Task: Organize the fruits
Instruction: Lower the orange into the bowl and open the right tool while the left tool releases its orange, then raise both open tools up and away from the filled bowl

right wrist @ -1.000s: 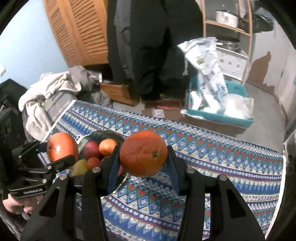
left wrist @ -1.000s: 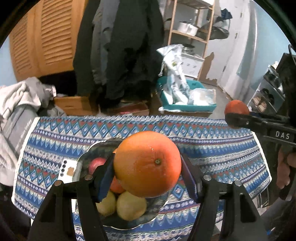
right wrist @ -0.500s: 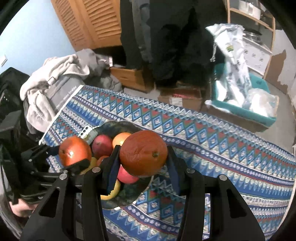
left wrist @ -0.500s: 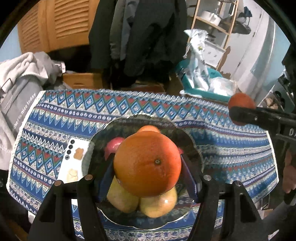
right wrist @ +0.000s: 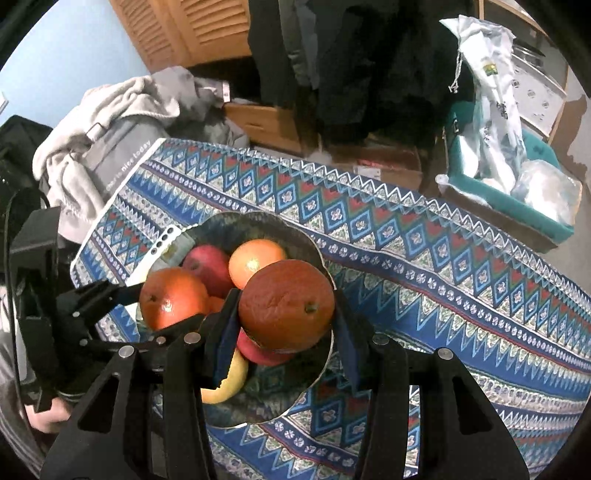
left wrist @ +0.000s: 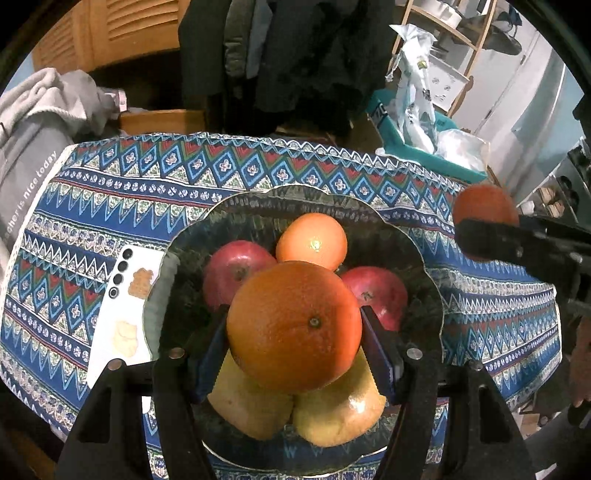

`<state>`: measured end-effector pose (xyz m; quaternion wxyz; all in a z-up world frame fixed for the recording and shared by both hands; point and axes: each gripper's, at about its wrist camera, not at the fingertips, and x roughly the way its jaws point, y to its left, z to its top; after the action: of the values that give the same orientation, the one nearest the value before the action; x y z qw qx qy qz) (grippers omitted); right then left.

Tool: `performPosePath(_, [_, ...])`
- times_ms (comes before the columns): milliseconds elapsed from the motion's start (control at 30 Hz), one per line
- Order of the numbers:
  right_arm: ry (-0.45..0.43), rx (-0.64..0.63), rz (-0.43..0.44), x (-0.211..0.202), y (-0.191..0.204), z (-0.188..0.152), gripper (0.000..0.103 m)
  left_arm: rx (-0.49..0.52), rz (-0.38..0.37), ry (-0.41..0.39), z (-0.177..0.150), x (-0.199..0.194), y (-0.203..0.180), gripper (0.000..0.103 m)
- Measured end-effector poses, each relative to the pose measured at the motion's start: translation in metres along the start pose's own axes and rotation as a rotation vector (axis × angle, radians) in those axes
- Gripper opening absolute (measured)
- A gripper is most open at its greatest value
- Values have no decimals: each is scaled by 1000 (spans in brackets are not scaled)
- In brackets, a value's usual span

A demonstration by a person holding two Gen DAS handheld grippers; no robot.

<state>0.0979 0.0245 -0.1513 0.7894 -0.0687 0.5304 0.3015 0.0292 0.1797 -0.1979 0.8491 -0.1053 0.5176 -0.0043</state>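
Patterned tablecloth [left wrist: 332, 173], glass bowl [left wrist: 417, 236] of fruit on it.
Left gripper [left wrist: 295, 325] clamps a bright orange [left wrist: 293, 325] above the bowl's apples and pears; right gripper [right wrist: 284, 310] clamps a darker orange [right wrist: 286, 304] over the bowl's right side.

I see a woven cloth tablecloth [left wrist: 258, 173], matt. Dark glass bowl [left wrist: 424, 266], glossy. Near orange [left wrist: 293, 325] pebbled, slight sheen; apples [left wrist: 236, 269] smooth and shiny. My grippers' black plastic fingers [left wrist: 177, 406] matt, with metal screw heads. White phone [left wrist: 122, 314] smooth plastic. Far louvred doors [right wrist: 207, 29] wood.
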Motion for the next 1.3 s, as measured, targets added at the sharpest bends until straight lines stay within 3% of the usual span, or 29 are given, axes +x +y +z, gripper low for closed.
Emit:
performPosePath(600, [83,1,31,52,-3,9,47,-85,-21,9,-3,-9,18,77])
performPosePath(833, [123,8,34,74,-8,6,49,-57,4,7,-4,-9,11,78])
performPosePath(1033, [114,18,40,71,-10,7,56,-65,-1,-3,-3,-15,11,78])
performPosePath(1300, [72,-1,10,46,-5,10,56,-32,20,-43,-3,-35,3,78])
